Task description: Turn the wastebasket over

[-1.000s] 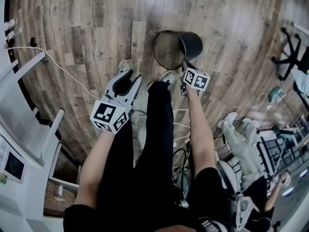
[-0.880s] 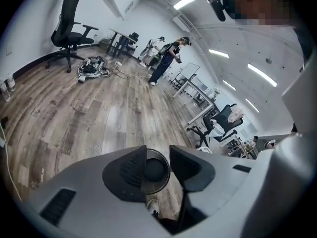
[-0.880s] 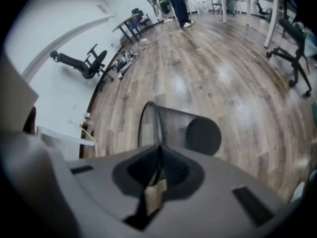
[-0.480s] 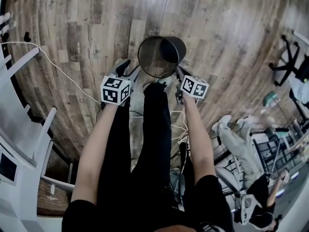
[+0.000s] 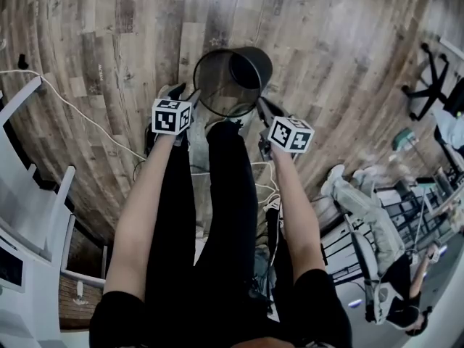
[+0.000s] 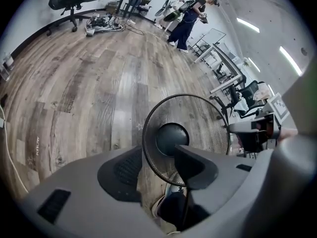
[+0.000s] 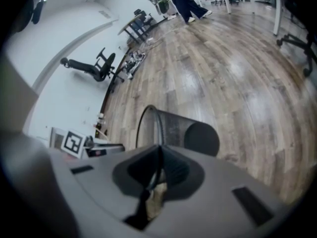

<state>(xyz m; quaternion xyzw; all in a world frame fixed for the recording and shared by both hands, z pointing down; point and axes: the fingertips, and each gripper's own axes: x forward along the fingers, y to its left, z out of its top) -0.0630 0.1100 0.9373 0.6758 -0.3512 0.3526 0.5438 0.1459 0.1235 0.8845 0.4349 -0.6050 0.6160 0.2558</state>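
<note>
- The wastebasket is a round tub of black wire mesh with a thin hoop rim and a solid dark bottom. It sits tilted at the upper centre of the head view, with its open mouth turned toward the camera, just ahead of the person's shoes. Whether it touches the floor cannot be told.
- The right gripper is at the lower right of the mouth. Its jaws are pressed together on the rim, and the hoop runs straight into them in the right gripper view.
- The left gripper is at the lower left of the mouth. Its jaws are spread wide and have just been opening. The rim passes between them without either pad pressing on it.
- Both grippers are smooth grey shells pointing steeply down, each carrying a marker cube.
- Bare forearms reach forward on either side of legs in black trousers.
- The floor is grey-brown wood-grain planks with a soft sheen. A white cable trails across it at the left.
- White shelving lines the left edge, and an office chair stands at the right edge.
</note>
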